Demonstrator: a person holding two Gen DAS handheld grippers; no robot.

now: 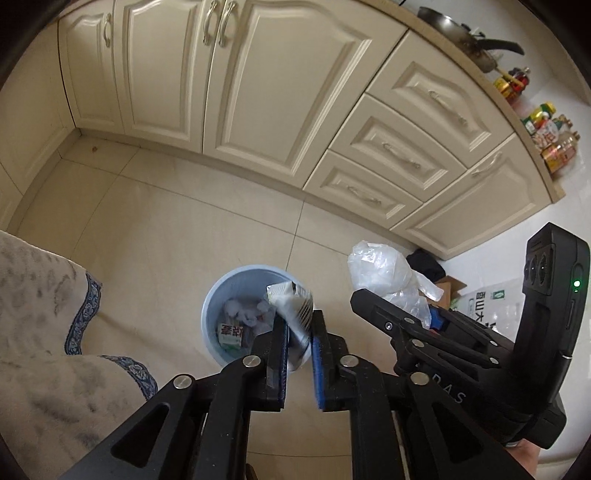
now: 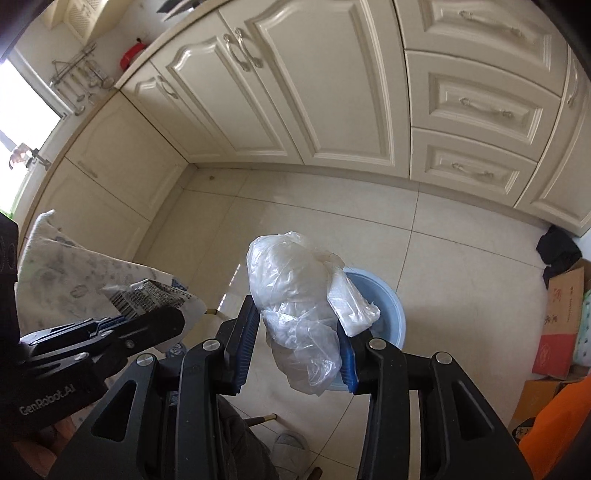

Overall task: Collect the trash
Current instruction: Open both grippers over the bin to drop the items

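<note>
A light blue trash bin (image 1: 236,280) stands on the tiled floor and holds several scraps. My left gripper (image 1: 300,332) is shut on a crumpled printed wrapper (image 1: 291,304), held above the bin's right rim. My right gripper (image 2: 299,343) holds a crumpled clear plastic bag (image 2: 295,291) between its blue pads, above the same bin (image 2: 384,306), which is mostly hidden behind the bag. The right gripper also shows in the left wrist view (image 1: 424,321) with the bag (image 1: 384,273). The left gripper with its wrapper (image 2: 147,295) shows at the left of the right wrist view.
Cream kitchen cabinets (image 1: 258,92) line the far side. A cloth-covered table (image 1: 44,325) is at the left. Cardboard boxes (image 2: 561,317) and a black cloth (image 2: 557,251) lie on the floor at the right. Bottles (image 1: 550,136) and a pan (image 1: 461,29) stand on the counter.
</note>
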